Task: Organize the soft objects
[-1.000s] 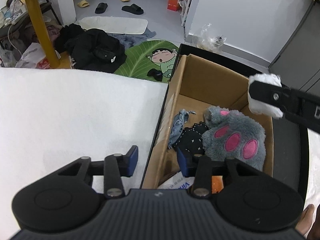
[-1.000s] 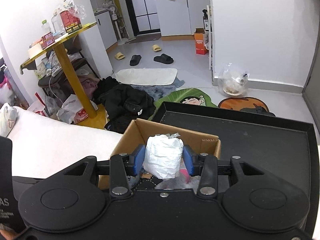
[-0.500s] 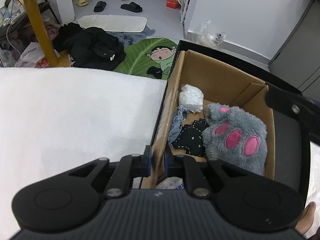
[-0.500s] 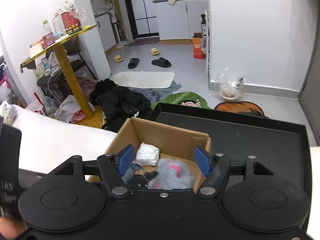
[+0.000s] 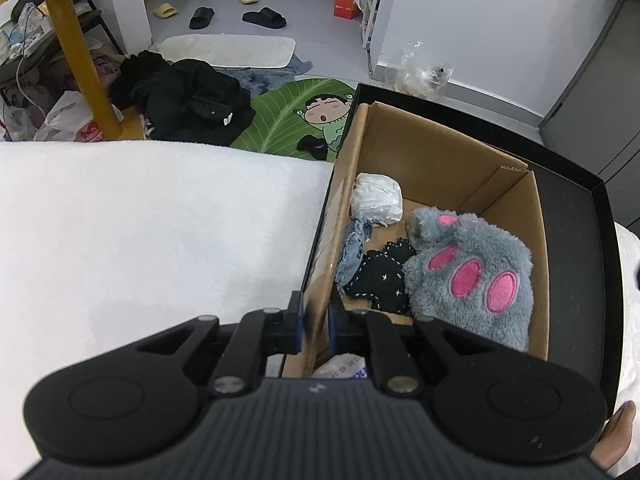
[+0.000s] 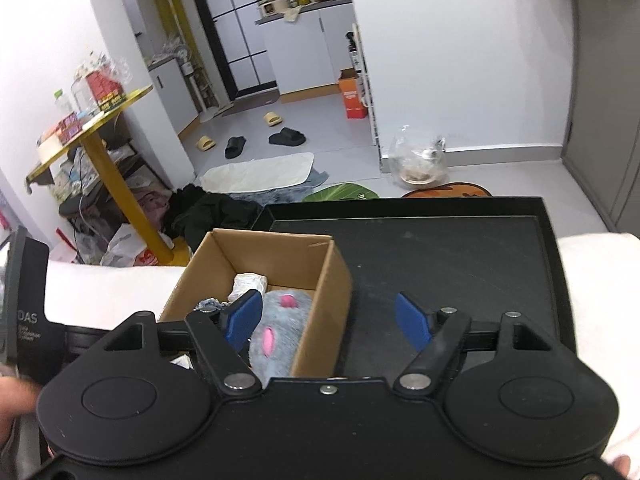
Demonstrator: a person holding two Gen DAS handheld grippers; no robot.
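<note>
Both fisheyes sit right behind their fingers, left one angled steeply down, right one shallower and further right, sharing the open brown cardboard box (image 5: 448,160) (image 6: 264,248).

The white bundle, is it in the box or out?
In. The white bundle lies inside the cardboard box, by its far wall.

The left tool (image 5: 316,326) is clamped on the near left wall of the cardboard box (image 5: 432,152). Inside, a white wad (image 5: 378,198) lies at eleven o'clock, a grey paw plush (image 5: 472,272) at three, black cloth (image 5: 378,280) and denim scrap (image 5: 354,246) beside it.
</note>
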